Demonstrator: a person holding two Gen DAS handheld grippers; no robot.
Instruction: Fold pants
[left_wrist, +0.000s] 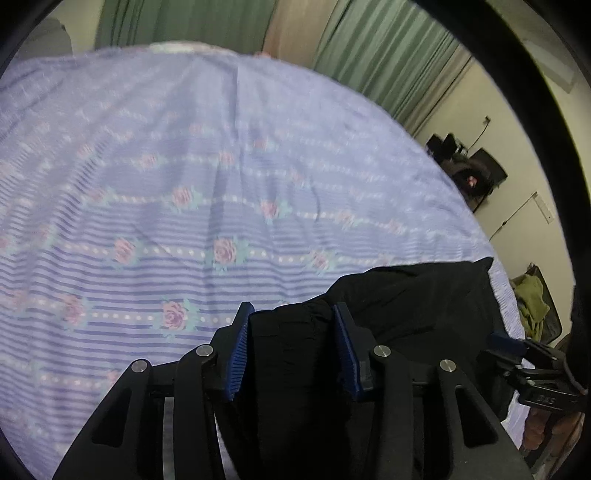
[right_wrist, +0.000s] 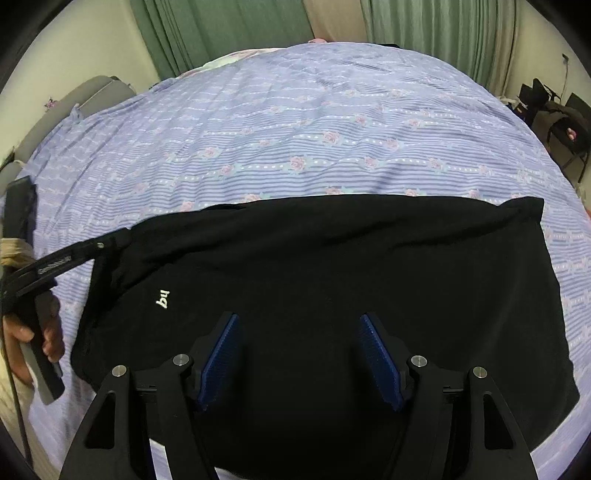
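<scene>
Black pants (right_wrist: 332, 258) lie flat in a broad rectangle on the bed, with a small white logo (right_wrist: 162, 299) near their left side. In the left wrist view, a bunched edge of the pants (left_wrist: 424, 295) fills the gap between the blue pads (left_wrist: 238, 350) of my left gripper (left_wrist: 291, 308), which is shut on it. In the right wrist view, that gripper (right_wrist: 114, 240) sits at the pants' left corner, with the cloth drawn up toward it. My right gripper (right_wrist: 299, 321) hangs open over the near middle of the pants, nothing between its pads. Its tip (left_wrist: 509, 341) shows at the right edge of the left wrist view.
A lilac striped bedspread with pink roses (right_wrist: 295, 129) covers the whole bed. Green curtains (right_wrist: 221, 29) hang behind it. Dark chairs (right_wrist: 554, 110) stand to the right, and a pile of green clothes (left_wrist: 532, 302) lies off the bed's right side. A hand (right_wrist: 22, 332) holds the left gripper's handle.
</scene>
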